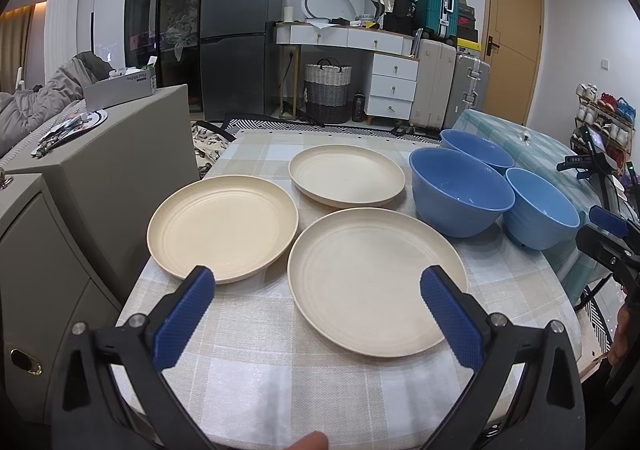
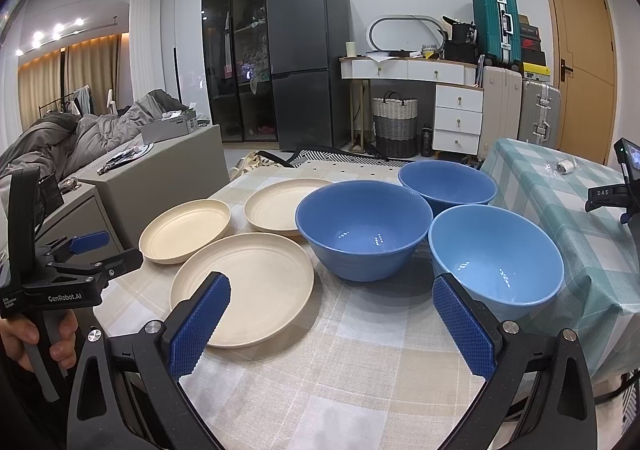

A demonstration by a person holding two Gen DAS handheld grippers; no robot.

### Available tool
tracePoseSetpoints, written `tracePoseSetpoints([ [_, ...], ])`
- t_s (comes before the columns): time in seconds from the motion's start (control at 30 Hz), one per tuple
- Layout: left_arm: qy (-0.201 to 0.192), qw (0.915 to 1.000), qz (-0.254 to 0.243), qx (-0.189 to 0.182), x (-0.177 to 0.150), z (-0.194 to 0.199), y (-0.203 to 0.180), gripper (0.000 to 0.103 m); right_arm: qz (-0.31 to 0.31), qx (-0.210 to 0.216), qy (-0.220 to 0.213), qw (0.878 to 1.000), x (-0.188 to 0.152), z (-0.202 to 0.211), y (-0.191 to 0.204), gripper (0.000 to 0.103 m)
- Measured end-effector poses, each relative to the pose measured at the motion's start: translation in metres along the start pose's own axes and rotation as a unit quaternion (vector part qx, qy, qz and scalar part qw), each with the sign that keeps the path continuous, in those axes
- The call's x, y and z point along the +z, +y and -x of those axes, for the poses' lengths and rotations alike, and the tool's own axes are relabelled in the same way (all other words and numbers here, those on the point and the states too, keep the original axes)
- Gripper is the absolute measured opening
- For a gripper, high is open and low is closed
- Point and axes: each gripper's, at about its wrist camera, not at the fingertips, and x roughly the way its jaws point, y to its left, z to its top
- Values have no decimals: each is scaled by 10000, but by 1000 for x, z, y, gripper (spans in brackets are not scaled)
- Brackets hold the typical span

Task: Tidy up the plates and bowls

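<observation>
I held the left gripper (image 1: 316, 286) and right gripper (image 2: 332, 294) wide apart, empty, above three plates (image 1: 376, 278) and three bowls (image 2: 364, 230).

left gripper (image 1: 316, 292): black frame showing blue knurled pads, silver screws | right gripper (image 2: 331, 300): wearing the same colours | handle at left of right view: carrying white "GenRobot.AI" lettering

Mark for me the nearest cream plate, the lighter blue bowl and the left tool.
nearest cream plate (image 1: 372, 278): left wrist view, centre of its bare inner face.
lighter blue bowl (image 2: 496, 258): right wrist view, inner wall near the bottom.
left tool (image 1: 316, 290): left wrist view, midway between its open fingertips.
</observation>
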Motion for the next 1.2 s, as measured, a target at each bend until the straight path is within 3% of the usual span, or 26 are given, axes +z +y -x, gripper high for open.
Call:
tracePoseSetpoints([
  [0.7, 7, 10000, 43, 13, 1, -1, 1, 103, 7, 63, -60, 10000, 9, 0, 4, 103],
  [1.2, -12, 9997, 209, 138, 23, 9, 29, 103, 225, 257, -122, 9993, 43, -7, 21, 103],
])
